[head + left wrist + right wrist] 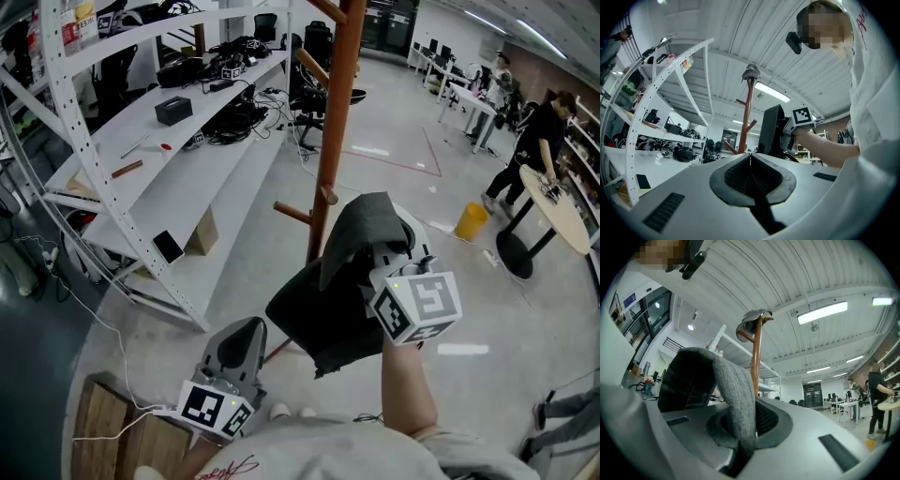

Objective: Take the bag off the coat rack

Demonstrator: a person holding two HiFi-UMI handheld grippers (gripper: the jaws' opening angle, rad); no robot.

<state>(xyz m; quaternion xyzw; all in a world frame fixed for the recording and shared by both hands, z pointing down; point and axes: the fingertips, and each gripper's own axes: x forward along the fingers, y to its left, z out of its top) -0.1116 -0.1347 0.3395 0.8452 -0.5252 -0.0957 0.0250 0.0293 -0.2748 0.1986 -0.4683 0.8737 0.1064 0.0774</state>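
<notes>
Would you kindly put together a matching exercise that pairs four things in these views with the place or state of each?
Things:
1. soft dark grey felt bag
2. tall brown wooden coat rack
3. left gripper
4. small yellow bin

Places or states:
A. shut, holding nothing
B. on the floor near the round table
C. clamped in the right gripper
D. upright beside the white shelving

Pairs: 1-C, 2-D, 3-A, 4-B

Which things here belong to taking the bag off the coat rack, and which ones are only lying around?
For the job: bag, coat rack, right claw shut on the bag.
Lying about: white shelving, black box on it, yellow bin, round table.
</notes>
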